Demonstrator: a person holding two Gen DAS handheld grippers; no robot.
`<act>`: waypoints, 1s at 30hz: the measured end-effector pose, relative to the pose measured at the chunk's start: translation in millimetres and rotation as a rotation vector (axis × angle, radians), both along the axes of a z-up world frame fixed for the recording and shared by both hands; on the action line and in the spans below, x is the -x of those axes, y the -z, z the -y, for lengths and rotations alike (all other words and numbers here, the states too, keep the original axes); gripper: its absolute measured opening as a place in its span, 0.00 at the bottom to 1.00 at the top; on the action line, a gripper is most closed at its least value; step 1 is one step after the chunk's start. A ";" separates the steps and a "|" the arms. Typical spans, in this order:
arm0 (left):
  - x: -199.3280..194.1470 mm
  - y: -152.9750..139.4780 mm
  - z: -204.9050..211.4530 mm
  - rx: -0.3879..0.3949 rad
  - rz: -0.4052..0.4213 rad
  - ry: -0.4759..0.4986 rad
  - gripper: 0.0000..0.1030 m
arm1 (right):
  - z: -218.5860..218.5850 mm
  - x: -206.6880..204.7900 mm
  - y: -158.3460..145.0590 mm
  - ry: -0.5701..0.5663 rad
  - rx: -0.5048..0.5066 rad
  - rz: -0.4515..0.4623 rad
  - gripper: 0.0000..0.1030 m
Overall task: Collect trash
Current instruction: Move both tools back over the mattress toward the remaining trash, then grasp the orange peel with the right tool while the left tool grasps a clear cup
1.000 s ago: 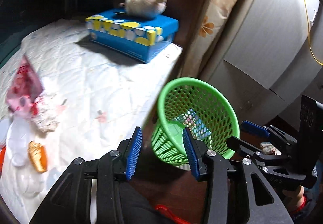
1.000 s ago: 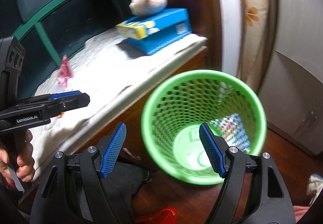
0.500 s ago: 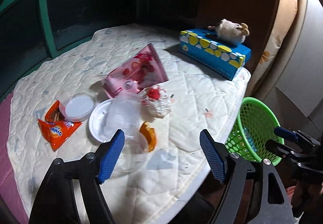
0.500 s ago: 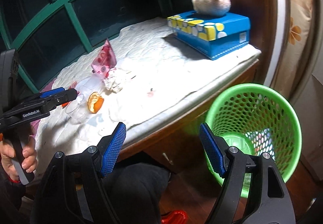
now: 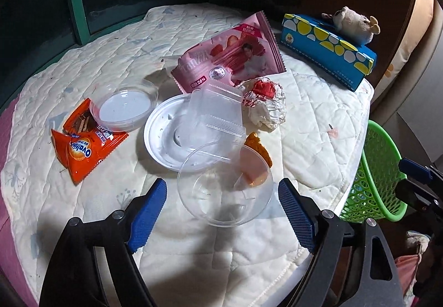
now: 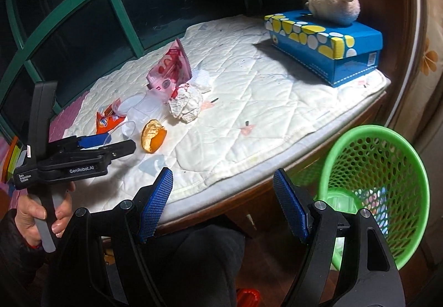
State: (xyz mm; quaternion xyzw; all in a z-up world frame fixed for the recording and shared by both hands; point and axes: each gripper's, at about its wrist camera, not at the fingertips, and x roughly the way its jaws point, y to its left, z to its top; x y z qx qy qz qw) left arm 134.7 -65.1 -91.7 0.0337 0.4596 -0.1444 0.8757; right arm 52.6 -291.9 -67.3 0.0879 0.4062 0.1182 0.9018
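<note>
The quilted pad [image 5: 318, 141] filled most of the left wrist view, and the trash lay bunched at its middle, well within reach from the near edge. The blue tissue box [image 5: 329, 49] with a plush toy [image 5: 354, 25] on top sat at the upper right, apart from the litter and likely not part of it. The green bin [image 6: 376, 190] stood on the floor at the lower right of the right wrist view, just below the pad's edge, probably so pieces could be dropped straight in; some scraps already lay at its bottom.

Among the trash, a pink wrapper [image 5: 232, 55] leaned above a white lid [image 5: 166, 138], with a clear tray [image 5: 213, 119] resting on that lid. A clear cup [image 5: 224, 185] lay lower centre, an orange peel [image 5: 259, 149] touching its far rim. A crumpled paper ball [image 5: 265, 105], an orange sachet [image 5: 83, 149] and a small round tub [image 5: 124, 108] completed the pile.

The left tongs [image 5: 221, 213] were spread wide and empty, framing the cup, seemingly the next pick. The right tongs [image 6: 221, 204] hung wide apart too, holding nothing, between pad edge and bin.
</note>
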 end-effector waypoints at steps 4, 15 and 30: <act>-2.8 2.9 -2.9 0.027 -0.011 0.010 0.67 | -9.9 -6.4 2.0 -0.022 0.005 -0.006 0.73; 9.1 -10.3 -17.6 0.086 0.020 0.029 0.57 | -35.9 -26.5 6.2 -0.084 -0.026 -0.031 0.73; 25.9 -34.6 -67.8 0.103 0.062 -0.062 0.57 | -104.7 -76.4 30.6 -0.161 -0.098 -0.091 0.62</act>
